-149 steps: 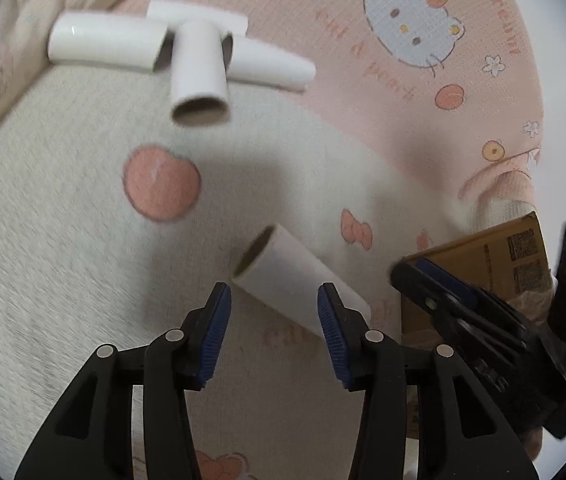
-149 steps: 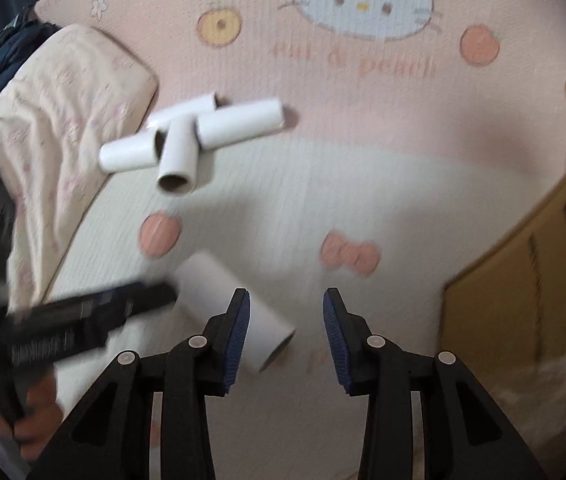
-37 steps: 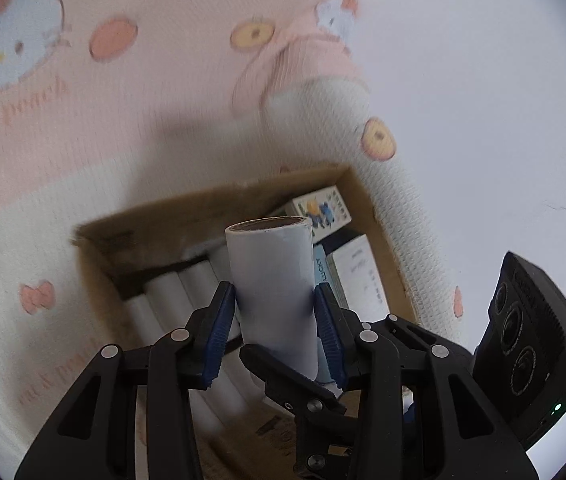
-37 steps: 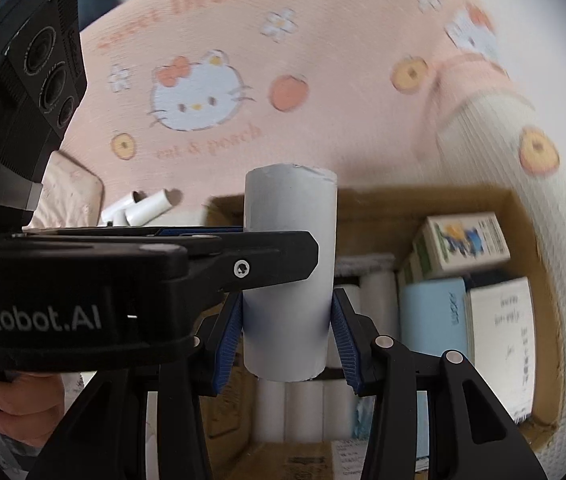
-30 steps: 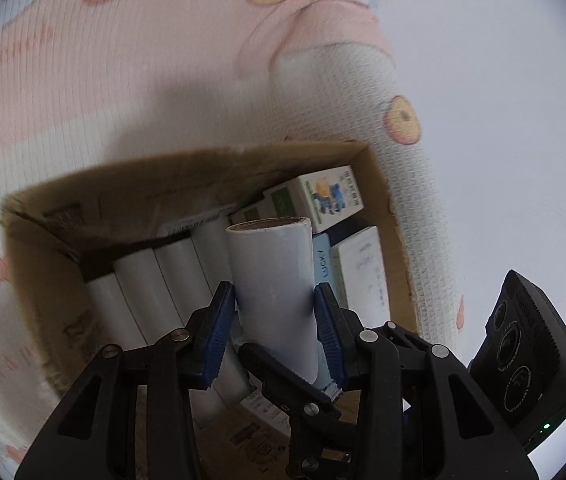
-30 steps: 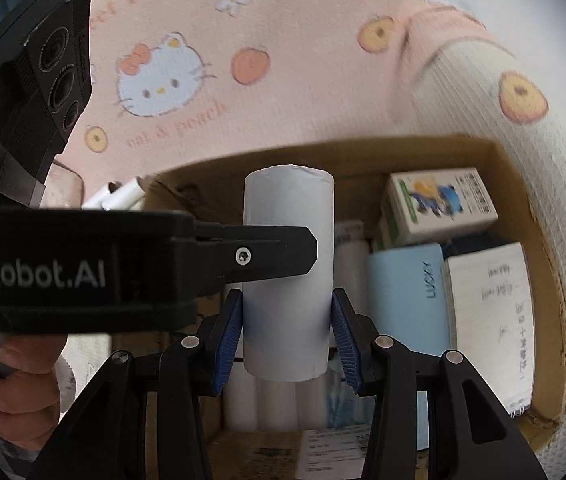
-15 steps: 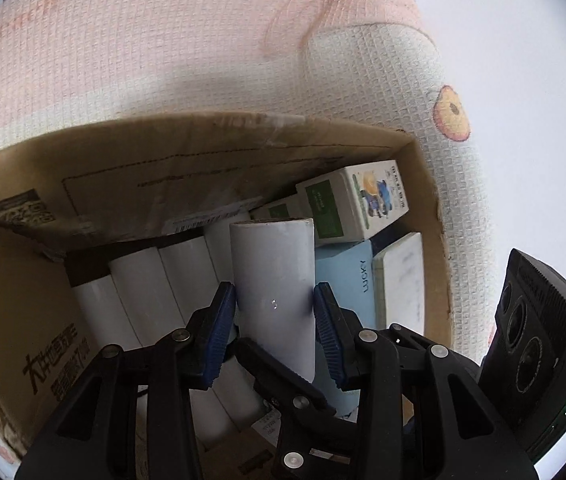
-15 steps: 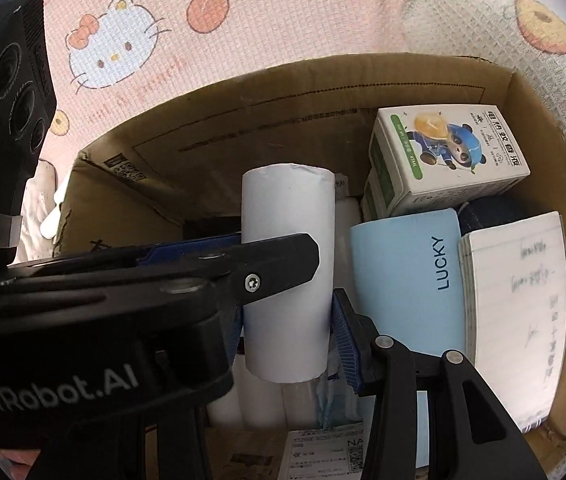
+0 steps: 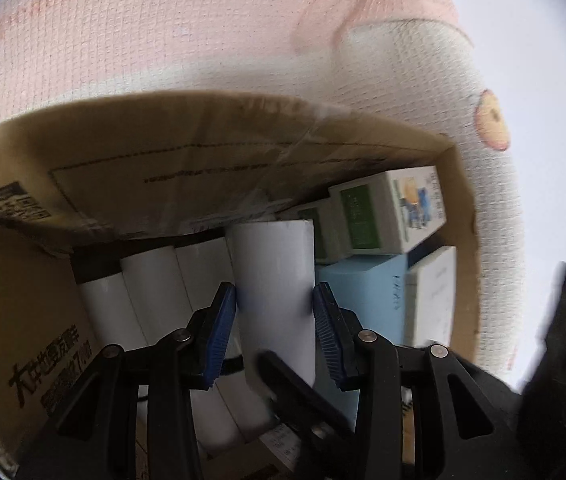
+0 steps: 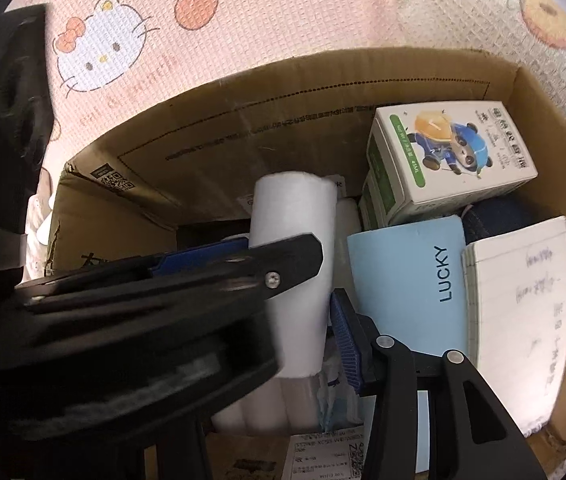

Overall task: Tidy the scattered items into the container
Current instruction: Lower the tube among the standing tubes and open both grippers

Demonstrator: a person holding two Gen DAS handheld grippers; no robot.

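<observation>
Both tools clamp white tubes inside the cardboard box (image 10: 543, 92).
Left tool (image 9: 275, 332) crosses right tool (image 10: 303, 312); left tube (image 9: 273, 280) at 12 o'clock could jam against right tube (image 10: 295, 240) on release.

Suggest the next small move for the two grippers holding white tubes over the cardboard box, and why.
Probably lower both a little more, then open. The left gripper clamps a white tube just above the row of tubes lying in the cardboard box; the right gripper clamps its own tube beside the blue book. Both are inside the box walls.
</observation>
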